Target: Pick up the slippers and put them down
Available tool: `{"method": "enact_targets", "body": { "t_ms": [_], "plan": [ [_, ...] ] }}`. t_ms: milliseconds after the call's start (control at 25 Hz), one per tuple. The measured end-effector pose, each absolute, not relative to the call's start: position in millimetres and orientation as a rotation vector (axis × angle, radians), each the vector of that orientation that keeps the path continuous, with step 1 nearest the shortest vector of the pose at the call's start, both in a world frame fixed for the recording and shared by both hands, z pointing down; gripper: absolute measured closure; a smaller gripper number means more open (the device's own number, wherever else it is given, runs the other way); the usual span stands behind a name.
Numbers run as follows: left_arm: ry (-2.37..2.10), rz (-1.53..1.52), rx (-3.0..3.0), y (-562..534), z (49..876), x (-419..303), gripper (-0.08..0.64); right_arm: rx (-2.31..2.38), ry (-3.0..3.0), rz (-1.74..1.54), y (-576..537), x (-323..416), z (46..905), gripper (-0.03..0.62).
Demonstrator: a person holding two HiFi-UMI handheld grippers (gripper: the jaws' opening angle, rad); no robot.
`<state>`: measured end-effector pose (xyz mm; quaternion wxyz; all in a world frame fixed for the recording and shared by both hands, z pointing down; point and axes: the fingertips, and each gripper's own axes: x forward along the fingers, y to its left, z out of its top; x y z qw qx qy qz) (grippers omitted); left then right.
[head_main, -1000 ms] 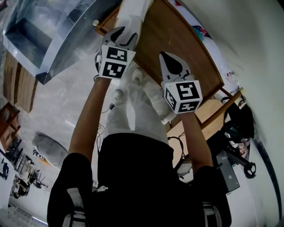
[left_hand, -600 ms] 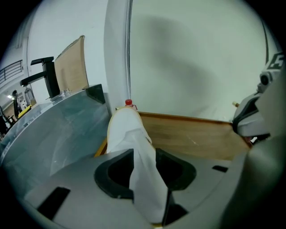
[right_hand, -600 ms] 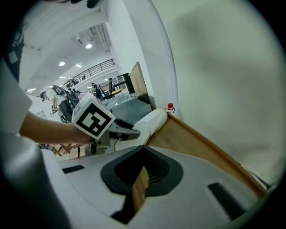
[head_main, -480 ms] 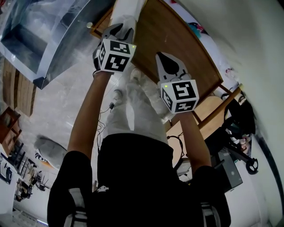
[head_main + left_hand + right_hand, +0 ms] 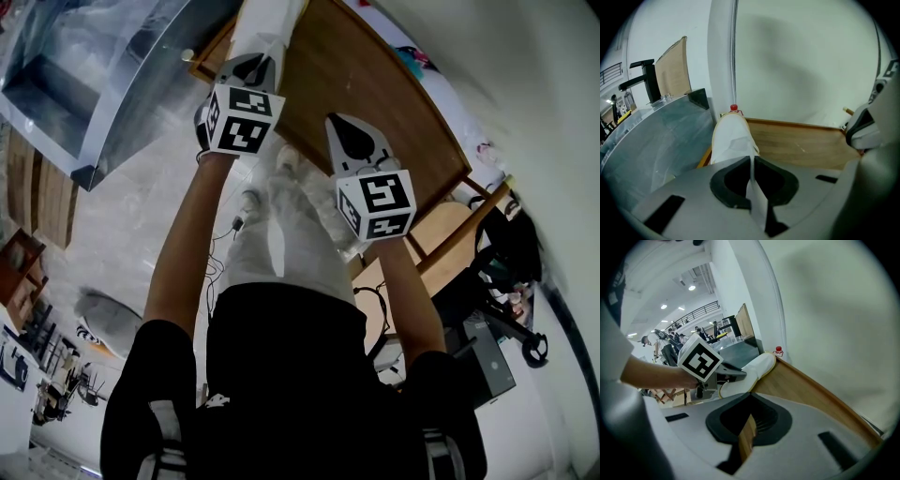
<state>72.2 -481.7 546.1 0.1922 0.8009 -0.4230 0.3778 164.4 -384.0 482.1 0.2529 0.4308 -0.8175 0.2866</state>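
My left gripper (image 5: 752, 161) has just been closing and pinches the thin rear edge of the white slipper (image 5: 731, 138); the slipper lies along the left edge of the wooden table (image 5: 801, 147), toe pointing away from me toward a small red-capped bottle (image 5: 734, 108) by the wall; my right gripper (image 5: 749, 401) hangs over the bare tabletop just beside, jaws drawn together on nothing, a slit of wood showing between them; a grey, shiny surface (image 5: 656, 140) lies to the left.

No legible text — none anywhere
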Motion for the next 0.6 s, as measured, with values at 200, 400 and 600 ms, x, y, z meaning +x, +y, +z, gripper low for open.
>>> {"method": "enact_targets", "body": {
  "t_ms": [200, 400, 600],
  "plan": [
    [-1.186, 1.046, 2.273, -478.5, 541.8, 70.1, 0.548, 1.167, -2.221, 0.778, -379.6, 164.3, 482.3, 0.594],
    [-1.190, 1.016, 2.291, -474.0, 532.8, 67.9, 0.548, 1.166, -2.218, 0.775, -374.5, 164.4, 478.6, 0.594],
    [-1.200, 0.975, 2.299, -470.7, 524.5, 65.2, 0.548, 1.179, -2.219, 0.765, -373.0, 163.4, 473.2, 0.594]
  ]
}}
